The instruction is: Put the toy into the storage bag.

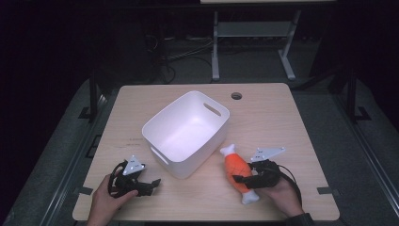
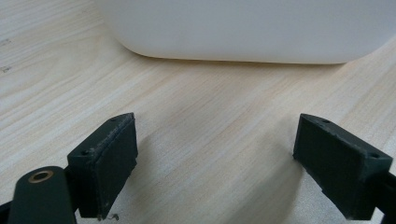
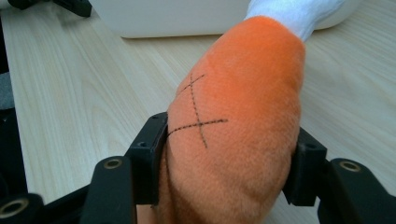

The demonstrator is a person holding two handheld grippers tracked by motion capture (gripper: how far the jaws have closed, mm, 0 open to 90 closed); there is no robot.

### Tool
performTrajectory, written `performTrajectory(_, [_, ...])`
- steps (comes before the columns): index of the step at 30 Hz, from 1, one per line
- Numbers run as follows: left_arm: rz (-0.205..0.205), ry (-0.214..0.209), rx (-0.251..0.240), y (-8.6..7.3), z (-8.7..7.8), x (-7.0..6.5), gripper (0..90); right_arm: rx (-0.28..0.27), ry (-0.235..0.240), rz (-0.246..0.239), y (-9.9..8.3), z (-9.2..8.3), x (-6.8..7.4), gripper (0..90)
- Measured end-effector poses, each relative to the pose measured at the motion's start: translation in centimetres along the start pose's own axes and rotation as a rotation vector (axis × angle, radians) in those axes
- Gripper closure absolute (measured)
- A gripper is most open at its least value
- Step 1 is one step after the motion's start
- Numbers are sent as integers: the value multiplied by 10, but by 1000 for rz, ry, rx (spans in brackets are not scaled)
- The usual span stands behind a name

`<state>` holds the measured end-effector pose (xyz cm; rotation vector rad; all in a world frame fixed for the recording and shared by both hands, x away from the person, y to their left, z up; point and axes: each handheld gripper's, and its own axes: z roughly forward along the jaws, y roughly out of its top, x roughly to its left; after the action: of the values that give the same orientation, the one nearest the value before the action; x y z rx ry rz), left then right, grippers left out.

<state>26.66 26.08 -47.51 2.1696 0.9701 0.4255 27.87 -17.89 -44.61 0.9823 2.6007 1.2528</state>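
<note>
Orange plush drumstick toy w/ white bone ends [image 1: 240, 173] sits on the light wood-grain tabletop [image 1: 282, 117], front right, just beside the white plastic bin w/ handle cut-outs [image 1: 187, 132]. Toy's long axis runs from near the bin's front-right corner toward the table's near edge; one white end points at the bin, the other toward the person.

R gripper [image 1: 245, 178] is clamped across the toy's orange middle. In the right gripper view both black pads [image 3: 148, 161] press into the plush [image 3: 233, 135] on either side, fabric bulging betw. them; a stitched dark X shows on top of the toy. Can't tell if the toy is lifted off the wood or resting on it.

L gripper [image 1: 149, 185] is at front left, near the bin's front-left corner, held in the person's left hand [image 1: 107, 200]. Jaws spread wide, w/ just bare wood betw. them in the left gripper view [image 2: 215, 168]; bin wall [image 2: 243, 28] is straight ahead, apart from the pads.
</note>
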Motion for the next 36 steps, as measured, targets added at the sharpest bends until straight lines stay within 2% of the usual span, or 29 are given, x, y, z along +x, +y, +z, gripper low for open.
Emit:
performTrajectory(15, [0,0,0,0,0,0,127,-29,-7,-31,-5,-18,-9,403])
performTrajectory(36, [0,0,0,0,0,0,127,-98,33,-74,6,-50,-18,400])
